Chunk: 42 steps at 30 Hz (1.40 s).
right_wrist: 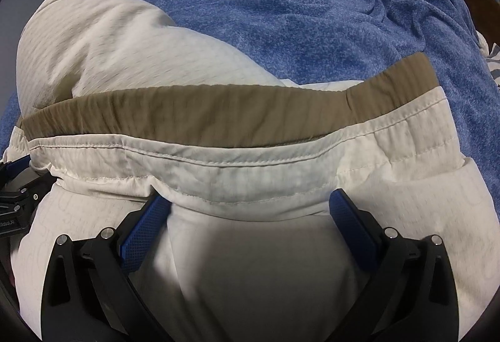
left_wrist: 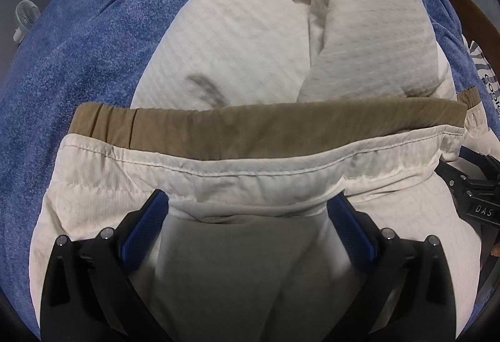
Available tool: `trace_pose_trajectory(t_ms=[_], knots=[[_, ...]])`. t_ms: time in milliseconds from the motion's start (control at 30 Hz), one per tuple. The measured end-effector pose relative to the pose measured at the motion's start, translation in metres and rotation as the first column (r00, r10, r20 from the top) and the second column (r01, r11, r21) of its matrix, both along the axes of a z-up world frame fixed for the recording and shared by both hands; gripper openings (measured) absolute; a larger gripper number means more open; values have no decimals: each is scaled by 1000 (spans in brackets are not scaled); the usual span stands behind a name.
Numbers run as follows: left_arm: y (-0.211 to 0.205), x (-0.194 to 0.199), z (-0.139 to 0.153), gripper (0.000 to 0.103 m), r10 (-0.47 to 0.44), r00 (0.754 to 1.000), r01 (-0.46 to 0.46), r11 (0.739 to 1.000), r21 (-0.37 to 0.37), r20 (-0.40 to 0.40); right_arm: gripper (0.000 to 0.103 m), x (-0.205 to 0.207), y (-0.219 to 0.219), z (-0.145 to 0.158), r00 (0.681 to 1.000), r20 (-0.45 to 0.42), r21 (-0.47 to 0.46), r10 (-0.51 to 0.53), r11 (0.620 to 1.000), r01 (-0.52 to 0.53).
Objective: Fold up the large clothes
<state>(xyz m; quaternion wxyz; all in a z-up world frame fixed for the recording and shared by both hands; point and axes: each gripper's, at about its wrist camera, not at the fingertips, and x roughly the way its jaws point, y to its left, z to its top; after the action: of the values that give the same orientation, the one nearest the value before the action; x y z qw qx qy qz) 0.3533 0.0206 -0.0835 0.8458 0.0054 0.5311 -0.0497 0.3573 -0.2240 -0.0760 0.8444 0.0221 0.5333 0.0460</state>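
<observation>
A cream-white garment (left_wrist: 234, 39) with a tan elastic waistband (left_wrist: 268, 126) lies on a blue blanket (left_wrist: 78, 45). In the left wrist view my left gripper (left_wrist: 248, 204) is open, its blue-padded fingers (left_wrist: 147, 223) spread wide, with the folded white hem lying between and over their tips. In the right wrist view the same garment (right_wrist: 103, 61) and waistband (right_wrist: 218, 114) show. My right gripper (right_wrist: 250, 204) is open in the same way, with the hem draped over its fingers (right_wrist: 350, 223). Each gripper shows at the edge of the other's view.
The blue blanket (right_wrist: 312, 14) covers the surface all around, with wrinkles at the far right. A small white fan (left_wrist: 25, 17) stands at the far left. A patterned fabric (left_wrist: 487, 70) and a dark wooden edge (left_wrist: 475, 7) are at the right.
</observation>
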Motion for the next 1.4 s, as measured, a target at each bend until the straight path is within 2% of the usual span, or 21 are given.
trace_pose_trajectory(t_ms=[300,467,600,700,800,900,967,1133,1267,1400], knots=[[2,2,-2,98,-1,1000,1,1000,-11,3,97,0,-2,-2,1000,7,8,-2,1000,2],[2,-8,0,97,12,998,-11,1000,-12,60,98,-9,-6,-1,998,61,20,-6,1000,5],[3,-36,18,97,-3,994,2,1000,2,109,96,-31,-10,17,991,132,17,9,1000,-12],[20,-72,41,97,-4,987,17,997,-81,162,96,-65,-30,42,983,181,65,11,998,-23],[38,-110,49,97,-24,986,39,995,-89,165,96,-107,-52,55,972,233,-7,31,1000,-31],[48,-134,39,97,-51,988,55,998,-21,149,96,-137,-76,45,966,253,-116,46,993,-17],[53,-142,30,97,-59,987,62,998,-16,149,96,-146,-87,31,961,269,-87,56,996,-34],[65,-144,20,97,-37,986,51,995,-82,164,96,-142,-92,16,963,267,-23,26,1000,-21],[66,-157,26,97,-51,983,61,997,-50,178,96,-150,-97,17,961,275,-7,25,1000,-24],[72,-187,37,97,-77,977,78,997,3,201,96,-169,-95,26,951,298,-43,83,996,-74]])
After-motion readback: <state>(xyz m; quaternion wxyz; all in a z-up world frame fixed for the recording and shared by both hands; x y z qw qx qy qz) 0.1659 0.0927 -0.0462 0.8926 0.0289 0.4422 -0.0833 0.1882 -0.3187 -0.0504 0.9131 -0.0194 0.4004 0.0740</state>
